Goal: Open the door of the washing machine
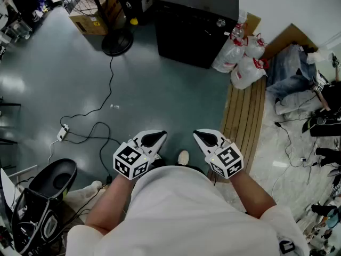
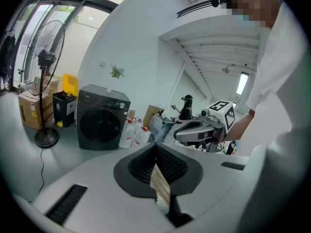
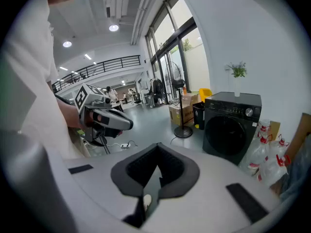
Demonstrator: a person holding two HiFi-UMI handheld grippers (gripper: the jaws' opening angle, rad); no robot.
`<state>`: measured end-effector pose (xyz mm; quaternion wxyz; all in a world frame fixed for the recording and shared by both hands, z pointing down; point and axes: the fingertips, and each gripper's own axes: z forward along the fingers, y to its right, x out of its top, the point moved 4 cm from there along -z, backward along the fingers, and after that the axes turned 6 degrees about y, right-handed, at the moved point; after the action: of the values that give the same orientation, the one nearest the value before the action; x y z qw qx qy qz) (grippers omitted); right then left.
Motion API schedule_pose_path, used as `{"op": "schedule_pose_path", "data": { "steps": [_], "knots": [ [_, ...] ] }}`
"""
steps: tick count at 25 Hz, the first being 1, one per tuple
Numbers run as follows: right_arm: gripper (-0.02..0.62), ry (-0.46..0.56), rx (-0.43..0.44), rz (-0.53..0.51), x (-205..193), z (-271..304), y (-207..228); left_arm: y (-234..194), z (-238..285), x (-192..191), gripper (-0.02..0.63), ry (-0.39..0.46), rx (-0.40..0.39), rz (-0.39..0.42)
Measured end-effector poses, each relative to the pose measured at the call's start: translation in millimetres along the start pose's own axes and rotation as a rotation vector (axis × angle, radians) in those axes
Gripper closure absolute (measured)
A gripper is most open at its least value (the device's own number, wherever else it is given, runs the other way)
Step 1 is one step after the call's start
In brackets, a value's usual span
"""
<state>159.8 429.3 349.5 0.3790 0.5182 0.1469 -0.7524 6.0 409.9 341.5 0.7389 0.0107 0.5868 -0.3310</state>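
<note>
Door (image 3: 226, 133) of washing machine (image 3: 234, 107) shut, unseen overhead, left gripper (image 2: 156, 144), right gripper (image 3: 158, 144) closed, empty

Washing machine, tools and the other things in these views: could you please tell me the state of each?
Washing machine door: shut.
Left tool: shut, nothing held.
Right tool: shut, nothing held.
Floor fan: standing upright; cannot tell whether it is running.
White bags: tied at the top.
</note>
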Motion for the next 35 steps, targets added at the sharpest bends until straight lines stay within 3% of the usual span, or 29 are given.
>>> {"op": "schedule_pose_path", "data": {
  "steps": [9, 15, 20, 22, 28, 35],
  "knots": [
    [0.591, 0.037, 0.017, -0.003, -2.1, -28.4, 24.5, 24.1, 6.9, -3.9, 0.589, 0.007, 0.095, 0.015],
    [0.589, 0.025, 0.056, -0.007, 10.7, 2.7, 28.9, -1.4, 4.0, 5.7, 0.589, 0.016, 0.123, 0.007],
    [0.581, 0.015, 0.029, -0.007, 29.7, 52.8, 45.1, -59.9, 14.8, 22.9, 0.589, 0.020, 0.085, 0.020],
    [0.505, 0.014, 0.024, 0.013, 42.8, 80.6, 52.5, -91.4, 17.1, 37.8, 0.589, 0.032, 0.055, 0.036],
    [0.528, -0.005, -0.002, -0.022, 91.5, 171.1, 67.7, -184.1, 3.6, 82.9, 0.588, 0.032, 0.003, 0.086],
    [0.537, -0.114, 0.017, -0.166, 115.1, 271.8, 89.5, -277.0, -25.6, 102.3, 0.588, 0.049, 0.058, 0.048]
  ]
}}
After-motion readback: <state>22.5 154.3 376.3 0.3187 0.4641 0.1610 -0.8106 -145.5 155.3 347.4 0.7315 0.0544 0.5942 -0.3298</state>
